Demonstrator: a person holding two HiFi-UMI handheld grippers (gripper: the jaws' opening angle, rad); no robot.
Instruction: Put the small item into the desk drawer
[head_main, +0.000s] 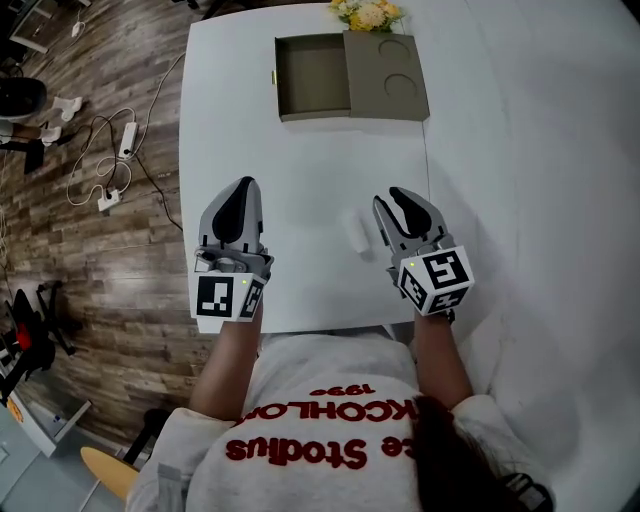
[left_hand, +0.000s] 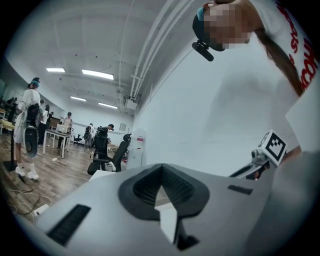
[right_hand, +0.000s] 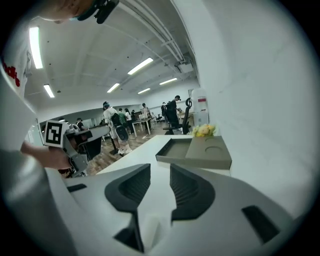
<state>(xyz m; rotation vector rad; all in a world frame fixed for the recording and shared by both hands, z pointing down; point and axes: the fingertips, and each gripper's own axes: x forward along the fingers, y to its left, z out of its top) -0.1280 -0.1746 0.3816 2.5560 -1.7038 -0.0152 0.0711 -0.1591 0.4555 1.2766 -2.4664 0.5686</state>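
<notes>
A small white item (head_main: 353, 231) lies on the white table (head_main: 300, 160), just left of my right gripper (head_main: 390, 197). That gripper's jaws stand apart with nothing between the pads, and they point at the far olive-grey desk organiser (right_hand: 212, 152). The organiser's drawer (head_main: 312, 77) is pulled out to the left and looks empty. It also shows in the right gripper view, where the drawer (right_hand: 177, 148) sits left of the organiser. My left gripper (head_main: 243, 186) rests over the table's left part, jaws shut on nothing. In its own view the left gripper (left_hand: 161, 166) points away across the room.
Yellow flowers (head_main: 368, 13) stand behind the organiser. The table's left edge drops to a wooden floor with cables and a power strip (head_main: 127, 140). A white wall runs along the right side. Several people and office chairs (left_hand: 102, 150) are far off in the room.
</notes>
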